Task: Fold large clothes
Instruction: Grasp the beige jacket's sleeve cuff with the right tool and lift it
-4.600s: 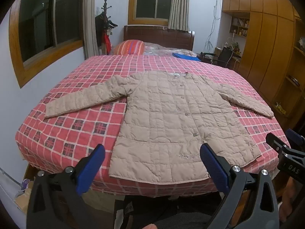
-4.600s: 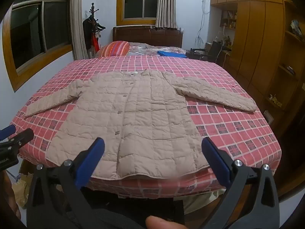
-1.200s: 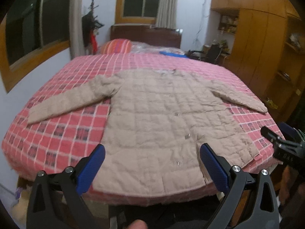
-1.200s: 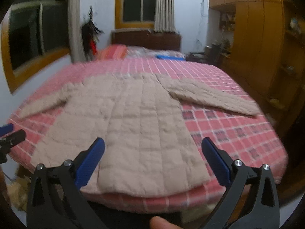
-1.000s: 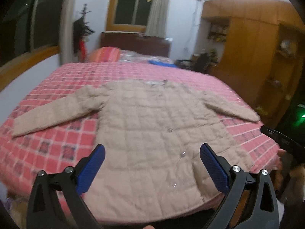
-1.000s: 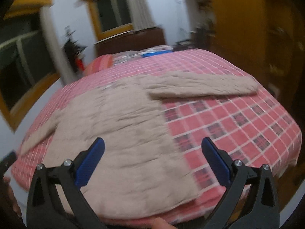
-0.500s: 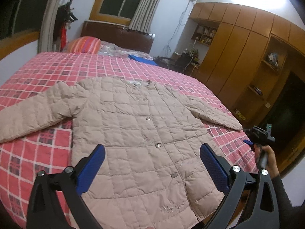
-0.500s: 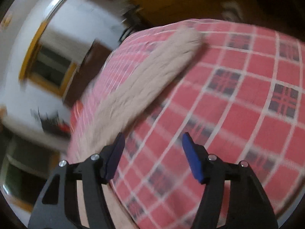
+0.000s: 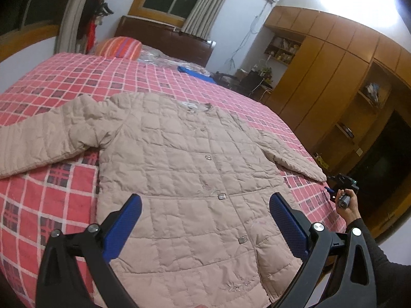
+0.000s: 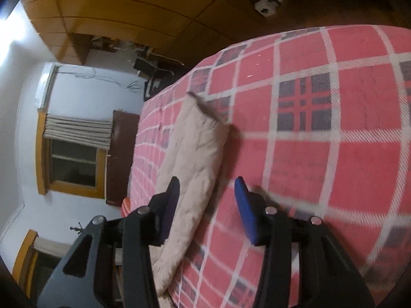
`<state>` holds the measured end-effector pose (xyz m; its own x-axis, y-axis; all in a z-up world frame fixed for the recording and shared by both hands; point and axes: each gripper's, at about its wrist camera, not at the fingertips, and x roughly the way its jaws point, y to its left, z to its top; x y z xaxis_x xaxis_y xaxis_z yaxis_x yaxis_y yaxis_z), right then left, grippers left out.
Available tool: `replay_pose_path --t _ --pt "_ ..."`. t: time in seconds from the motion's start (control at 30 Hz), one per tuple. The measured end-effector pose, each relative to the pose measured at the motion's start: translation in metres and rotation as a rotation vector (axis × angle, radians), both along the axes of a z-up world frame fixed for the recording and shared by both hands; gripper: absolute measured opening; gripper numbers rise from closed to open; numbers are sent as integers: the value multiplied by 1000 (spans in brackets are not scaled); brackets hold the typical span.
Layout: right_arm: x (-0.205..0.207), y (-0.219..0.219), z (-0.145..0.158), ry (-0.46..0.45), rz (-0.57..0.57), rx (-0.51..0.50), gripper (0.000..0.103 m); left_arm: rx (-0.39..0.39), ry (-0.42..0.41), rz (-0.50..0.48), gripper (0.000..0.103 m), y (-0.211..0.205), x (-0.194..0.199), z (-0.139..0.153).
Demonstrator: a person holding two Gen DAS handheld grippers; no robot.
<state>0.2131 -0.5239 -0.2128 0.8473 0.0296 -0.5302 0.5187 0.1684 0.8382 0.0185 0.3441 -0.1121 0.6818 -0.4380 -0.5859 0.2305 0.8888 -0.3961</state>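
Observation:
A beige quilted jacket (image 9: 185, 159) lies face up and buttoned on the red checked bed cover (image 9: 51, 200), both sleeves spread out. My left gripper (image 9: 205, 205) hovers open above the jacket's lower front, holding nothing. At the bed's right edge a hand (image 9: 346, 206) holds my right gripper (image 9: 343, 183) just past the right sleeve's cuff (image 9: 316, 175). The right wrist view is rolled on its side. There my right gripper (image 10: 208, 183) is open, jaws partly closed in, low over the right sleeve (image 10: 197, 148). The sleeve runs up between the fingers, close to the left one.
A striped pillow (image 9: 119, 47), clear plastic and a blue item (image 9: 195, 73) lie near the dark headboard (image 9: 164, 39). A wooden wardrobe wall (image 9: 334, 77) runs along the bed's right side, with a chair (image 9: 246, 82) at the far corner. A coat rack (image 9: 95, 18) stands at the back left.
My left gripper moved forward over the jacket's lower half. My right gripper swung out to the bed's right edge, rolled sideways, narrowed its jaws and came down at the right sleeve's end.

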Motion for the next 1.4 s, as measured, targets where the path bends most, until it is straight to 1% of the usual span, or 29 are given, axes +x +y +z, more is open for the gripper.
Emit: replay_pose_path --t 0.2,0.27,0.4,0.53,0.6,0.67,0.73,0.77,0.87,0.97,1.13,1.2,1.27,1.4 --pt "19 -11 -9 21 -10 -2 45 7 12 17 100 3 3 -3" --pt "29 -21 -13 30 -5 -15 45 -10 17 19 100 5 4 -5" --pt "39 -23 -11 27 -6 -22 45 -63 17 10 100 9 6 -5" --pt "54 -27 -6 35 -5 -35 45 -58 -3 20 100 9 6 0" --pt "62 -31 -6 40 7 -53 38 -53 -3 26 100 10 7 1" --pt "71 -33 -2 46 22 -64 21 -49 0 30 100 9 7 3" --pt "78 -34 4 50 31 -87 14 -42 -2 31 100 10 7 4" --pt "78 -33 5 50 36 -93 10 -37 -8 33 100 9 6 6" --pt "82 -30 18 47 53 -134 8 -44 -18 31 100 12 2 8" --pt "81 -22 37 30 63 -177 7 -45 -14 34 100 14 1 7" --pt "81 1 88 -12 104 -299 7 -28 -20 31 100 15 -1 9" --pt "87 18 115 -43 134 -342 7 -22 -28 25 100 13 -2 12" --pt "89 34 132 -77 164 -362 7 -10 -41 19 100 12 -3 17" --pt "102 82 182 -158 247 -431 7 21 -79 15 100 11 -8 29"
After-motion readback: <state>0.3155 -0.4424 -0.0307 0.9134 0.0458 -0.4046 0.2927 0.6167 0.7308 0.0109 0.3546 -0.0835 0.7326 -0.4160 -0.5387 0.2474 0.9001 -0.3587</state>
